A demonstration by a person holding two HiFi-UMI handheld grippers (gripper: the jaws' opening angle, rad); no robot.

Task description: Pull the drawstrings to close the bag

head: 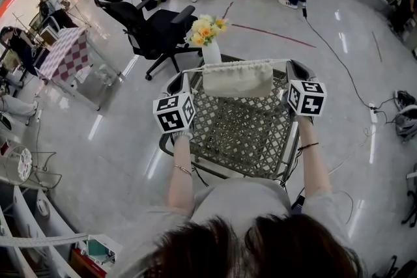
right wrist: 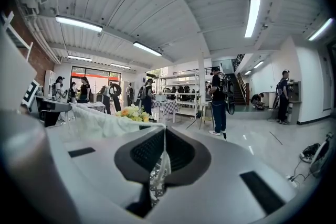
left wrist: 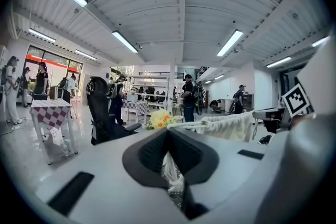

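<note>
A white cloth bag (head: 238, 79) hangs above the table between my two grippers, its mouth gathered along the taut drawstring (head: 197, 69). My left gripper (head: 184, 77) is shut on the left end of the string, and my right gripper (head: 292, 66) is shut on the right end. In the left gripper view the jaws (left wrist: 167, 136) pinch white cord (left wrist: 171, 168), with the bag (left wrist: 228, 126) off to the right. Seen from the right gripper, the jaws (right wrist: 164, 132) clamp the cord (right wrist: 160, 160), and the bag (right wrist: 97, 119) stretches away to the left.
Below the bag stands a metal lattice table (head: 241, 133). A white vase of yellow flowers (head: 210, 42) sits at its far edge. A black office chair (head: 153, 29) stands behind it, a checkered table (head: 65, 55) to the left. People stand in the background.
</note>
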